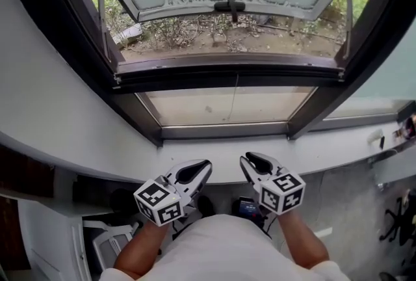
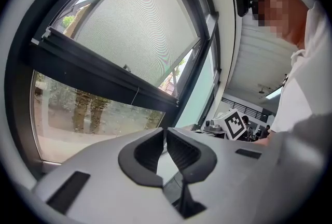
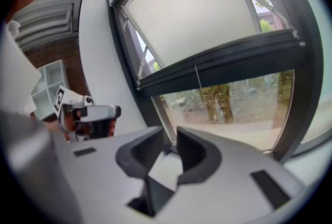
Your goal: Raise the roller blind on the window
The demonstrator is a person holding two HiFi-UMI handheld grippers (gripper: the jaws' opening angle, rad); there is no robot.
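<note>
Fabric of the pale, fine-meshed roller blind point(image 2: 140, 26) fills the upper window pane, directly above the dark horizontal crossbar point(image 1: 227, 75) of the window frame. A thin cord point(image 1: 237, 92) hangs just below this crossbar. Both grippers are well below the crossbar, near the white window sill point(image 1: 338, 149). The left gripper point(image 1: 207, 166) is closed and empty; the right gripper point(image 1: 246, 159) is slightly open and holds nothing.
</note>
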